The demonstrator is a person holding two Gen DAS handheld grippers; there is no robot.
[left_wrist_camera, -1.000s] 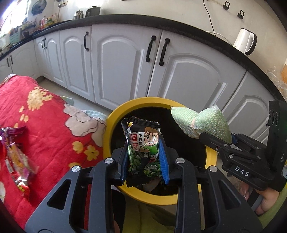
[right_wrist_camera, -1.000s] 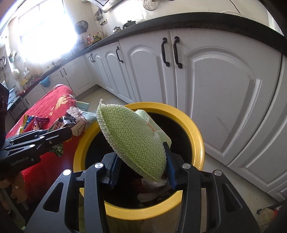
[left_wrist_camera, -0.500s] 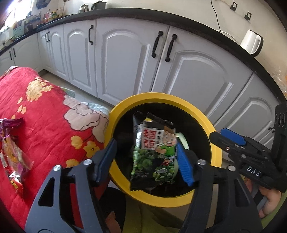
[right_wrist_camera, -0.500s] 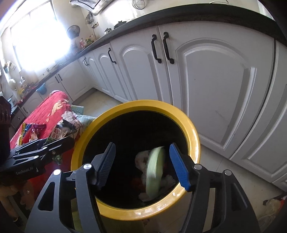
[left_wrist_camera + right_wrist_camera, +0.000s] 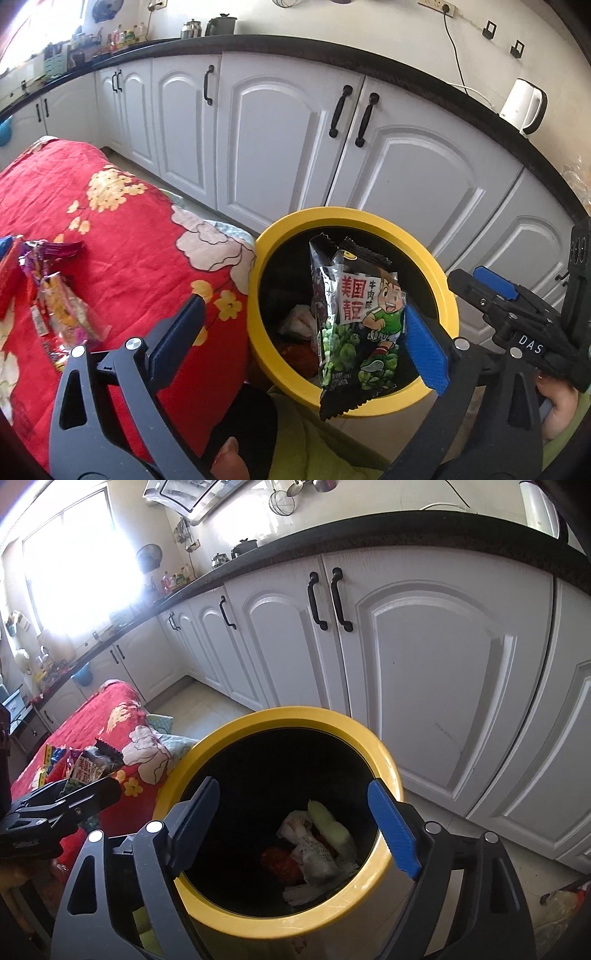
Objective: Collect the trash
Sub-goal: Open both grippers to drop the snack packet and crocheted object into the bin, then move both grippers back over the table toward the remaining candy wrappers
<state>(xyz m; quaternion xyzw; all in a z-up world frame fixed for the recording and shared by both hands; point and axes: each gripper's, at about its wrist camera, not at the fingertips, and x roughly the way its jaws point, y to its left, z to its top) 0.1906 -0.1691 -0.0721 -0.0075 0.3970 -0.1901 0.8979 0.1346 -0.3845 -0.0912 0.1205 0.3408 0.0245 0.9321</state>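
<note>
White kitchen cabinets (image 5: 280,147) run behind a yellow-rimmed bin (image 5: 373,218) that stands on the floor just beside a red floral cloth (image 5: 122,236). Left tongs (image 5: 303,343) are opening, jaws wide apart; one black-and-green snack packet (image 5: 358,325) hangs between them over the bin mouth, long axis roughly upright, lower corner overlapping the near rim. Its right edge sits against the blue pad, the left pad well clear, so no real grip; it looks released and about to drop in. Right tongs (image 5: 299,827) are opening too, with nothing between the pads, and point down into the same bin (image 5: 325,716). Inside lie one pale green mesh pad (image 5: 332,827), some white crumpled wrapping (image 5: 314,853) and something red; exact count of pieces there unclear. More trash waits on the cloth: a cluster of wrappers (image 5: 55,306), at least three, too jumbled to count exactly. That pile lies on the left side of the bin, well apart from the right tongs, so the left hand is the nearer one for the next pick. One bin, one packet in the air, two tongs, both empty-handed in effect.
</note>
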